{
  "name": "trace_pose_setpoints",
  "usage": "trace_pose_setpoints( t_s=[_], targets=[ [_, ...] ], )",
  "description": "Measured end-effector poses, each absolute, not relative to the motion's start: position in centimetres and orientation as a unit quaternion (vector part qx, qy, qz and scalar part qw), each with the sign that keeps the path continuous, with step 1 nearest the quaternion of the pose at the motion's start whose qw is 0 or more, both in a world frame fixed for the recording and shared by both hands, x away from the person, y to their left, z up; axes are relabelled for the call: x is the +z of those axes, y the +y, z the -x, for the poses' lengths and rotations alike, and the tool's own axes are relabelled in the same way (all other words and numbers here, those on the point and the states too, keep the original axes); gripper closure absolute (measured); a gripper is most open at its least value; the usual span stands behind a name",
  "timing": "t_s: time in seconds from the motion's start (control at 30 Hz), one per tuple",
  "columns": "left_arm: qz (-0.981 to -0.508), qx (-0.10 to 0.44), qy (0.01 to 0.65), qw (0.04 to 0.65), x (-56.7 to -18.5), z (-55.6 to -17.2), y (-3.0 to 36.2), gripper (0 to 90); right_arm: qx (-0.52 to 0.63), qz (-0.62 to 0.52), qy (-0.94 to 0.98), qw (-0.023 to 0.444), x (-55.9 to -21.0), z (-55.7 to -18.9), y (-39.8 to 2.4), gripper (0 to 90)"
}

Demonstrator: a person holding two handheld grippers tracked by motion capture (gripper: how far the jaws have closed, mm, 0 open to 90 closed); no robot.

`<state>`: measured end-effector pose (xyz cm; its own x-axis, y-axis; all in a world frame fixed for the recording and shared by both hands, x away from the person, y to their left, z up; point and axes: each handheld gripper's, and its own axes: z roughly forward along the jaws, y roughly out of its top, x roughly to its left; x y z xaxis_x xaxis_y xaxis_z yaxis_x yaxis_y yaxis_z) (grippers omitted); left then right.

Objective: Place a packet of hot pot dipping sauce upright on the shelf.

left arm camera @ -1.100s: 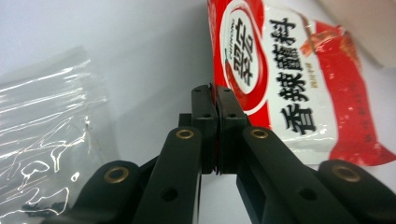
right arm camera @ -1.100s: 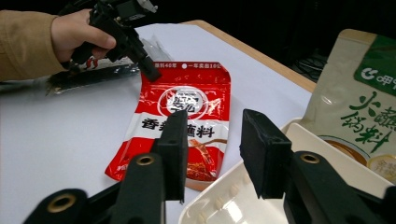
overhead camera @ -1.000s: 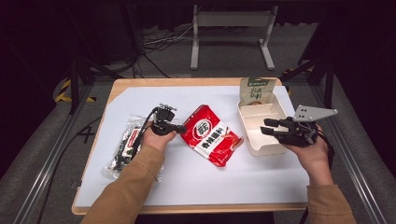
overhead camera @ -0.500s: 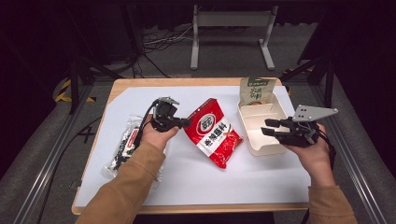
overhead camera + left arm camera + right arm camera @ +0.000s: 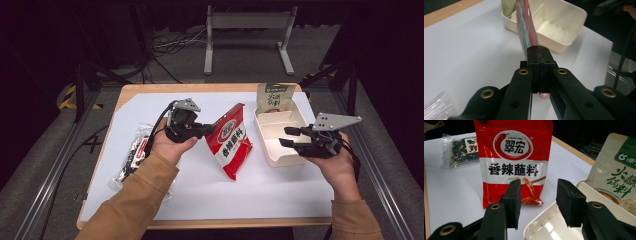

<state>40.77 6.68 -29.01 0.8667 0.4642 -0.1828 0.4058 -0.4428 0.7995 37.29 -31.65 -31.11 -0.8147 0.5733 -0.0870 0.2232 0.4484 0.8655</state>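
Now, left gripper [image 5: 202, 131]: fingers clamped on red sachet's [image 5: 231, 140] edge, sachet off the desk [image 5: 150, 107].
Right gripper [image 5: 289, 137]: fingers just widening, nothing between, over cream tray [image 5: 280, 156].

The sauce packet [image 5: 513, 165] is red with a white band, dark lettering and a chilli emblem, the divided tray [image 5: 280, 137] cream, the other pouch [image 5: 616, 180] beige and green, the surface [image 5: 150, 107] white, both tools black.

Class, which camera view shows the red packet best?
The right gripper view: the red packet faces it, label whole. The high view shows it small, hanging from the left gripper; the left gripper view shows it edge-on.
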Motion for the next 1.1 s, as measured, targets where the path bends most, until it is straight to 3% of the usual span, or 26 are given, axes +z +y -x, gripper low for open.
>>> trace_pose_setpoints(
  t_s=[0.33, 0.5, 1.1],
  targets=[
    [-0.868, 0.061, 0.205, 0.449, -26.7, -38.8, 6.1, 89.4, 0.47, -0.227, 0.834, 0.179, -30.9, -37.1, -31.0, 53.8],
    [-0.87, 0.069, 0.188, 0.45, -25.8, -38.1, 6.3, 89.4, 0.48, -0.215, 0.837, 0.153, -30.9, -37.0, -30.6, 52.3],
    [-0.877, 0.047, 0.105, 0.467, -23.7, -36.0, 6.2, 89.5, 0.476, -0.172, 0.857, 0.094, -31.6, -36.9, -27.9, 47.8]
  ],
)
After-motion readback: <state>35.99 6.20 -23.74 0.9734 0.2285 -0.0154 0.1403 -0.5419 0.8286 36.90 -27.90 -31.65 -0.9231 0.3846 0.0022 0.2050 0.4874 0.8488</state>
